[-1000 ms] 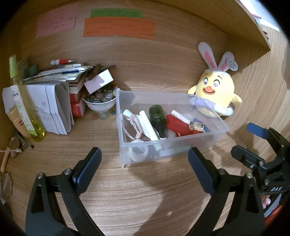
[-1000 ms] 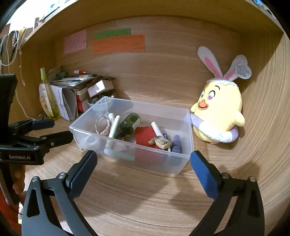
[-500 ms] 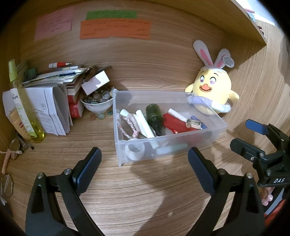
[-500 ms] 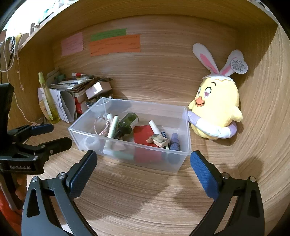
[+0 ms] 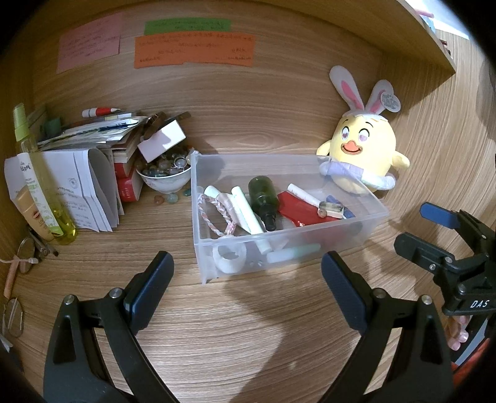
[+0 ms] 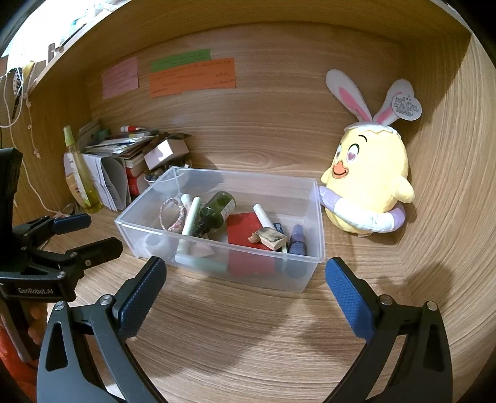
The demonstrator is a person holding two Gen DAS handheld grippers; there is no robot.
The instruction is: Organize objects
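Wood-grain panelling wraps the back and sides of this alcove, with a pink note point(image 5: 89, 42), a green strip point(image 5: 187, 26) and an orange sheet point(image 5: 194, 49) stuck on the far wall above the worktop point(image 5: 248, 341)

Largest on it is the clear plastic bin point(image 5: 310, 248), standing mid-worktop, open-topped, well apart from both tools. At its far right corner sits the yellow chick plush point(image 6: 369, 183) with rabbit ears, its arm just beside the bin's rim. Far left, a heap of papers and books point(image 5: 90, 148) leans against the wall, a white box point(image 5: 162, 144) tilted on top, a tall yellow spray bottle point(image 5: 40, 183) upright near the left edge, and a bowl of beads point(image 5: 162, 178) just left of the bin, a few beads loose in front of it

Inside the bin lie a dark green bottle point(image 5: 263, 198) on its side, a red card point(image 6: 245, 228), pale tubes point(image 5: 248, 210), a braided loop point(image 5: 214, 214), a white roll of tape point(image 5: 229, 257) at the near left corner, a purple bottle point(image 6: 297, 240) and a stamp block point(image 6: 272, 237) toward the right

The left gripper point(image 5: 248, 288) hangs above the worktop near the bin, fingers spread wide, holding nothing. The right gripper point(image 6: 245, 294) does likewise, fingers wide apart and empty, aimed at the bin's near wall
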